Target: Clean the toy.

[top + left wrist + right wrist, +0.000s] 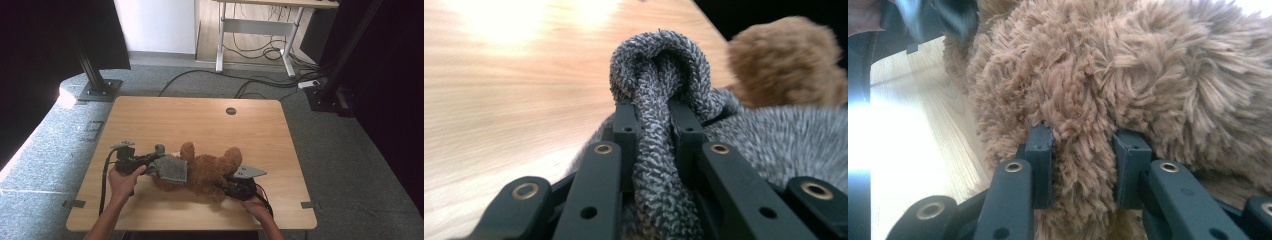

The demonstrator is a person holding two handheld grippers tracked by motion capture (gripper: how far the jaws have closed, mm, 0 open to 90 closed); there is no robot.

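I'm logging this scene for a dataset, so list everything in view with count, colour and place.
Teddy bear: one, brown, lying on the near half of the table.
Knitted cloth: one, grey, over the bear's left end.
Table: one, light wood, centre; a dark round hole near its far edge.
Desk: one, white legs, at the back.
Cables: several, black, on the grey floor behind the table.
Left gripper: one, black, shut on a fold of the cloth.
Right gripper: one, black, shut on the bear's fur.
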